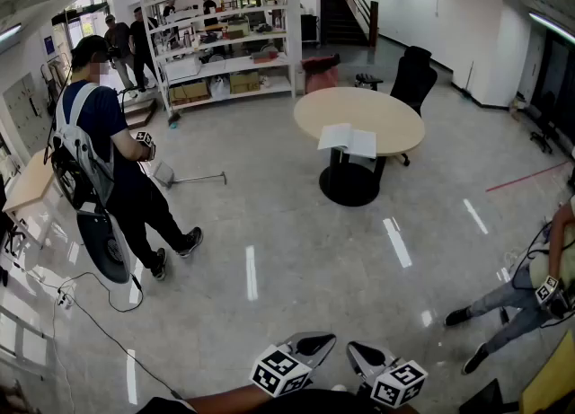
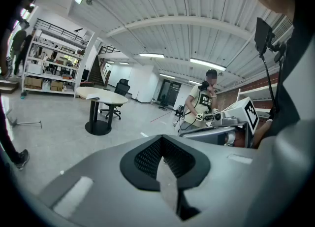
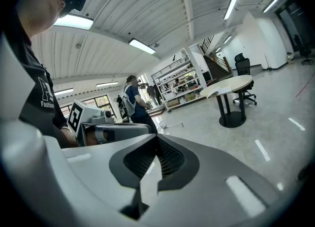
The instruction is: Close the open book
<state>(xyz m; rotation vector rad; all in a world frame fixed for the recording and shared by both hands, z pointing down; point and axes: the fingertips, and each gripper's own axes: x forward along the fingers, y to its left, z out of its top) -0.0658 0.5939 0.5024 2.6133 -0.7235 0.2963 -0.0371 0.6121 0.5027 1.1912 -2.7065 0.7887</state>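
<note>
Stretching across the whole room is a pale glossy floor (image 1: pixel 296 251), with a tall white shelf unit (image 1: pixel 225 44) against the far wall. A round table (image 1: pixel 395 120) on a dark pedestal stands in the middle distance, a black office chair (image 1: pixel 415 80) just behind it. One person with a backpack (image 1: pixel 108 152) stands at the left; another person (image 1: pixel 526 300) is at the right edge.

The left gripper (image 1: pixel 316 344) and right gripper (image 1: pixel 361 355) sit at the bottom of the head view, low and close to the wearer's body, side by side, their tips angled slightly toward each other. Both point forward and a little downward. Each one's own view shows its two jaws pressed together with nothing between them.

The book (image 1: pixel 347 140) lies open on the table's near edge, pages up, well apart from both grippers.
</note>
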